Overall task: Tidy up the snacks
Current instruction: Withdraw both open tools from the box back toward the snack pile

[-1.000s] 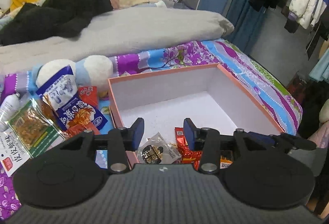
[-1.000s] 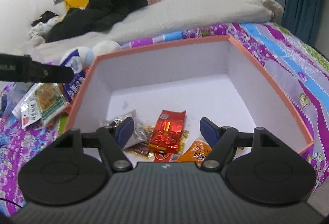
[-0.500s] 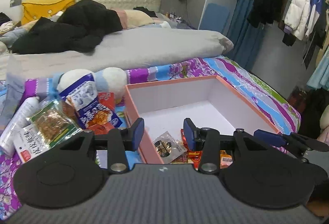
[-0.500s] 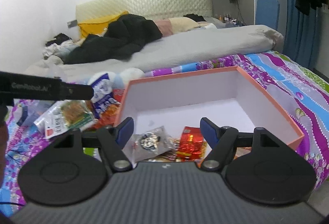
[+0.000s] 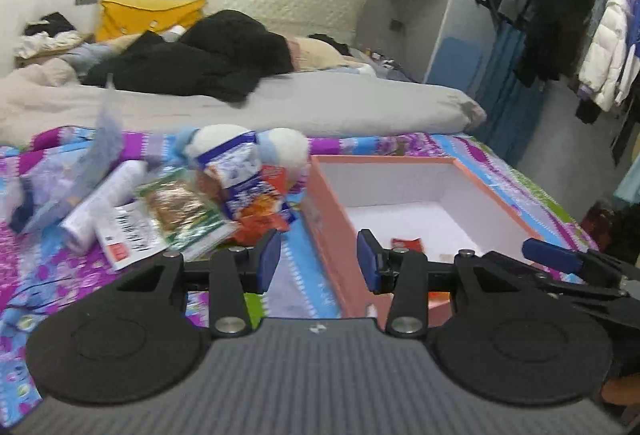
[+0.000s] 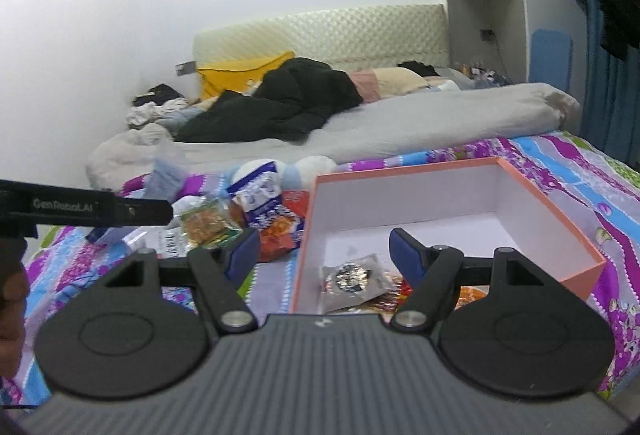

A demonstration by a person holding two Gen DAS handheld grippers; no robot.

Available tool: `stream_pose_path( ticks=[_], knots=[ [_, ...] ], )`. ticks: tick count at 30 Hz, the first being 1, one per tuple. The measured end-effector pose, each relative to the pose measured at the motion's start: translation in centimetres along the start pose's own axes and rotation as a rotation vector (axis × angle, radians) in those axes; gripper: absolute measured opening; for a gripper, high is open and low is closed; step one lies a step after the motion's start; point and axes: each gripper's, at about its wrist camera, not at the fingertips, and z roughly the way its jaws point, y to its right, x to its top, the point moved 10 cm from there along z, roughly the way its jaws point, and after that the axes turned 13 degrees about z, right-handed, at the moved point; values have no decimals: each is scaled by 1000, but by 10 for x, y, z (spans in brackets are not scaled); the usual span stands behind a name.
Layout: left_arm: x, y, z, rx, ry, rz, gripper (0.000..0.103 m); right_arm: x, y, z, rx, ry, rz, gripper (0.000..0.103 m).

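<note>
Both grippers are just hanging in the air with nothing between the pads. The left gripper (image 5: 318,262) has its blue fingers (image 5: 269,260) parted about halfway, and what sits in the gap is bare bedspread (image 5: 294,291) plus the near corner of the orange box (image 5: 332,235), so its right finger is over the box wall and its left finger points at the pile. The right gripper (image 6: 320,257) is spread wider and empty too; its right finger hangs over the inside of the box (image 6: 576,235), its left finger is over the sheet outside it. Straight ahead of the right gripper's gap, inside the box near the front wall, lies a clear packet with a dark round snack (image 6: 352,281), and beside that, tucked under the right finger, some red and orange packets (image 6: 394,297) that are partly hidden by the gripper arm. The rest of the box floor is white and bare. Left of both grippers is the loose snack pile: a blue and white bag (image 5: 240,179) propped upright against a white plush toy (image 5: 280,147), a green packet (image 5: 176,207) lying flat, a red one (image 5: 260,221) closest to the left finger, and a white bottle (image 5: 100,203) on its side further left. Beyond everything there's a grey duvet (image 5: 320,107) with black clothing (image 5: 200,63) heaped on it.
</note>
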Motion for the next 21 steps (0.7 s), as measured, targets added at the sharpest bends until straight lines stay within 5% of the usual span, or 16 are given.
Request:
stream_pose_path(
  ticks=[21],
  knots=[
    [-127,-62,-73,142,-80,-205,48,-75,-67,-31,136,-148,-55,73]
  ],
)
